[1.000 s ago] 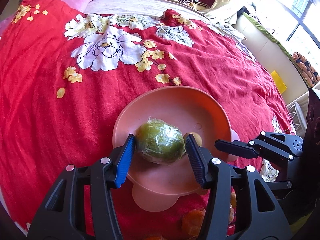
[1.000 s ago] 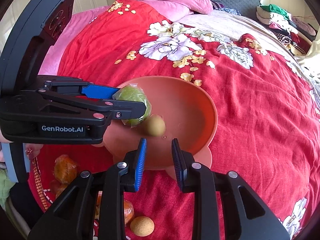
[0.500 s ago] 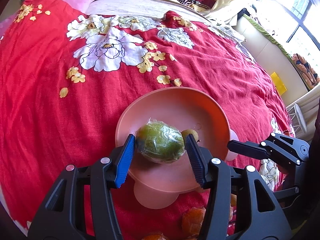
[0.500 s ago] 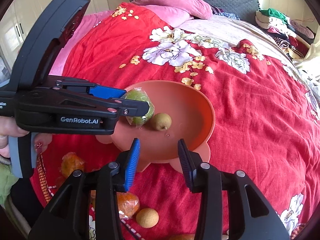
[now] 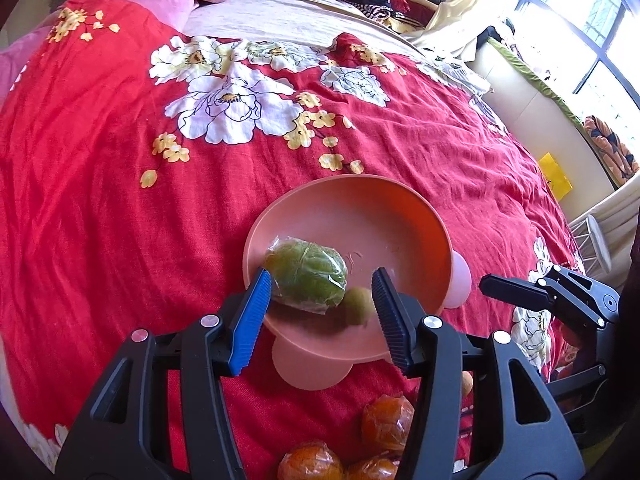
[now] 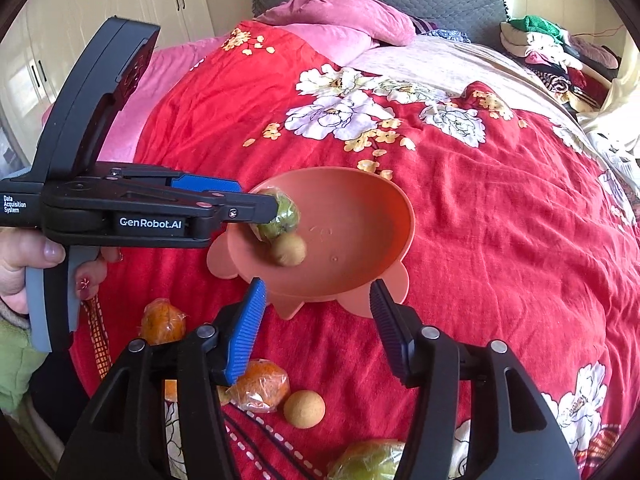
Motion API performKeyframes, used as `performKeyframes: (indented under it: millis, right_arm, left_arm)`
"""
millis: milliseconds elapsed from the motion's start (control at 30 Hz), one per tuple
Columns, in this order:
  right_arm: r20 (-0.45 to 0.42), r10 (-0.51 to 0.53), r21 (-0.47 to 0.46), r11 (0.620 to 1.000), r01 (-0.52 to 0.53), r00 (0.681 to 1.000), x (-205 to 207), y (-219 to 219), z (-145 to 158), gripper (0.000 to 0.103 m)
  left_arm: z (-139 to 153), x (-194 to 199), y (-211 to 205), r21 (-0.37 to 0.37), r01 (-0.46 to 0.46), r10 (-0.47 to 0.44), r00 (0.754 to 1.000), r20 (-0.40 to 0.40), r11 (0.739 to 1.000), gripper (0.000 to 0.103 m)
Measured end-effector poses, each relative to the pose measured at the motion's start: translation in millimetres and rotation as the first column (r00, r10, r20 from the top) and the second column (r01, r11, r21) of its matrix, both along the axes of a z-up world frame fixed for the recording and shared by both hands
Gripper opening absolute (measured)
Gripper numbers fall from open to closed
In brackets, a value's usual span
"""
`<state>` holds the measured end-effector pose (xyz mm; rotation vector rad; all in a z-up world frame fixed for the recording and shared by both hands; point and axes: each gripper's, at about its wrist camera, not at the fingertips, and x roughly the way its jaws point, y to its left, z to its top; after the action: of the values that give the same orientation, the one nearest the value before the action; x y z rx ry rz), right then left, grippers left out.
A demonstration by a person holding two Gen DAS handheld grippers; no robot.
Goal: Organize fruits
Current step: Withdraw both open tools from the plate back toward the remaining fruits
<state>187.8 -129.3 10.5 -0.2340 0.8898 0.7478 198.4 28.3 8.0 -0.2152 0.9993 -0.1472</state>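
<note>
From the left wrist view, the left gripper (image 5: 322, 298) hangs over the near rim of the shallow salmon-pink plastic bowl (image 5: 400, 216), which sits on the red floral bedspread (image 5: 100, 200). Its jaws have just been opening: they stand apart, and the green fruit wrapped in clear film (image 5: 306, 276) lies on the bowl floor between them. The blue pad is right at the fruit's near-left side, the black pad is clear of it with a gap, so the fruit looks released, not gripped. A small round tan fruit (image 5: 357, 304) rests against it, blurred as if rolling; the bowl's curve would keep both from straying. Film-wrapped orange fruits (image 5: 386, 422) wait on the bedspread just this side of the bowl, probably next in line. From the right wrist view, the right gripper (image 6: 318, 306) hovers above the bowl's near edge, its jaws having just been opening, now wide apart with nothing between them; it seems free to fetch another piece. Here the left gripper's black fingertip hides part of the green fruit, with the tan fruit touching it below. A person's hand (image 6: 24, 264) holds the left tool's handle. Loose on the bedspread lie wrapped oranges, another tan ball (image 6: 304, 408) and a second wrapped green fruit (image 6: 368, 460) at the bottom edge.
</note>
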Motion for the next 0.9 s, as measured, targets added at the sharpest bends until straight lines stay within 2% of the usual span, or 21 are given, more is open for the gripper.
performKeyframes:
  millis: [33,200,333,633,900]
  right_arm:
    - [0.003,-0.002,0.001,1.0,0.002,1.0,0.1,-0.8,0.8,0.056]
    - [0.012,-0.012,0.012,1.0,0.012,1.0,-2.3,-6.2,5.4,0.059]
    - [0.02,-0.02,0.019,1.0,0.02,1.0,-4.9,-9.6,8.9,0.063]
    - [0.033,-0.025,0.03,0.999,0.024,0.999,-12.8,-13.6,15.4,0.075]
    - [0.048,-0.03,0.037,0.999,0.028,0.998,-19.9,-17.1,21.8,0.08]
  left_arm:
    - [0.6,-1.1,0.4,0.001,-0.003,0.003,1.0,0.002,1.0,0.052]
    - [4.0,-8.8,3.4,0.005,-0.018,0.018,1.0,0.011,1.0,0.058]
    - [11.1,-17.7,6.0,0.006,-0.036,0.036,0.999,0.03,0.999,0.072]
    - [22.8,-36.8,10.7,0.015,-0.068,0.067,0.996,0.059,0.998,0.089]
    - [29.3,-50.5,14.9,0.012,-0.088,0.087,0.994,0.071,0.996,0.093]
